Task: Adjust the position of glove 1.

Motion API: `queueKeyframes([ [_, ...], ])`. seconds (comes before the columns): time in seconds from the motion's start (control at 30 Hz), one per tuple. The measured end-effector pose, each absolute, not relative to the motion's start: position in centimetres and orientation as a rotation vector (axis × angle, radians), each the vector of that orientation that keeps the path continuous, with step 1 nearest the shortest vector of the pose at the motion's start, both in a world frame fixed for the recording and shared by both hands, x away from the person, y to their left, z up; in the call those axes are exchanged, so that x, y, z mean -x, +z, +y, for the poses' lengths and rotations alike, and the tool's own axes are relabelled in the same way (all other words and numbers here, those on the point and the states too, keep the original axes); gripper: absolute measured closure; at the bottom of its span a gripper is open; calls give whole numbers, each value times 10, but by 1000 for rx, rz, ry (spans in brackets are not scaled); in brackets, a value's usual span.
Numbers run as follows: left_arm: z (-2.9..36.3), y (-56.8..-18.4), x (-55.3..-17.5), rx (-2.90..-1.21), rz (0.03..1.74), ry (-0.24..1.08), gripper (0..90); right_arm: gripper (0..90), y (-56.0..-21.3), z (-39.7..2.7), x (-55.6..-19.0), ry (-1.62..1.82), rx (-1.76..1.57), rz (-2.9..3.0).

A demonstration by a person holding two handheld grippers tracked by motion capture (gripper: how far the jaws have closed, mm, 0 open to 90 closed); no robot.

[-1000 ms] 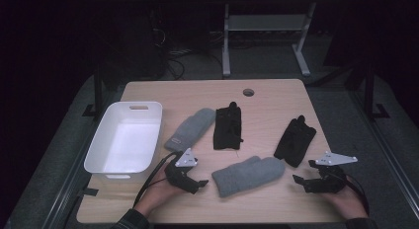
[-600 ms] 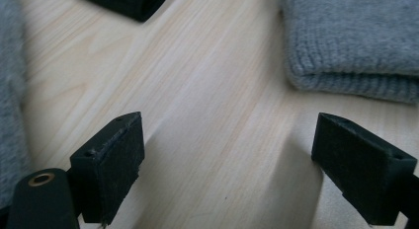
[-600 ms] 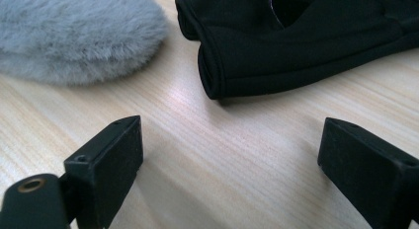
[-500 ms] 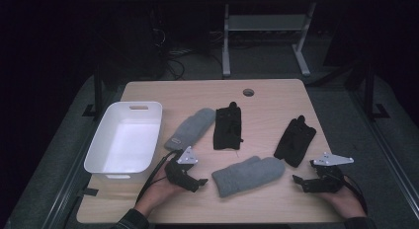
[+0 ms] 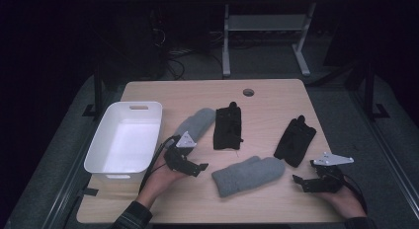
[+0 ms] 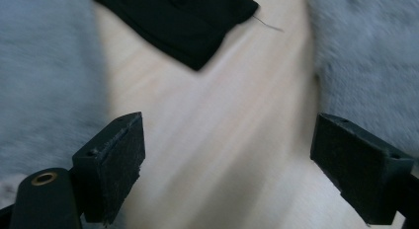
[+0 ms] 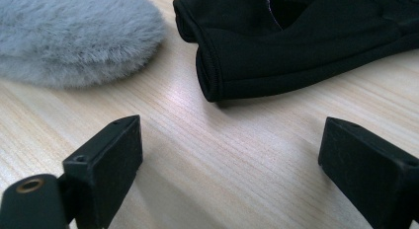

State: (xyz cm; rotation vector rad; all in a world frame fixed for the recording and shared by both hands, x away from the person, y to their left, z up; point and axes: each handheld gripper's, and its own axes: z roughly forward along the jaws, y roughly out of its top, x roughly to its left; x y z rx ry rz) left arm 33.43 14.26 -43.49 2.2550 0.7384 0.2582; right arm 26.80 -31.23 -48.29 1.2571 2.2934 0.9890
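Two grey fuzzy mittens lie on the wooden table (image 5: 276,98): one (image 5: 197,124) near the bin, the other (image 5: 249,174) at front centre. Two black gloves lie farther back, one (image 5: 228,126) in the middle and one (image 5: 295,140) to the right. My left gripper (image 5: 198,168) is open, low over the table between the two mittens; its view has a mitten (image 6: 44,76) at left, another (image 6: 370,66) at right, and the black glove (image 6: 183,19) ahead. My right gripper (image 5: 299,182) is open at the front right, with the black glove's cuff (image 7: 296,46) and a mitten (image 7: 74,36) ahead.
A white plastic bin (image 5: 126,142) stands empty at the table's left side. A round cable hole (image 5: 248,92) sits near the far edge. A metal stand (image 5: 267,26) and cables are on the dark floor beyond the table.
Both grippers have stayed nearly where they were; the left one has shifted slightly. The mittens and gloves have not moved.
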Motion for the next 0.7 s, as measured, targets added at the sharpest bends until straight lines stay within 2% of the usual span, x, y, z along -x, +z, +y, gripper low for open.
queueKeyframes([
  [0.27, 136, -422, -355, -2244, 789, 317, 132, 95, -483, -313, -268, 989, -1256, 2293],
  [0.5, 135, -411, -390, -2196, 891, 420, 135, 98, -483, -314, -268, 995, -1251, 2293],
  [0.7, 134, -408, -412, -2190, 942, 452, 163, 99, -483, -314, -269, 1004, -1257, 2291],
])
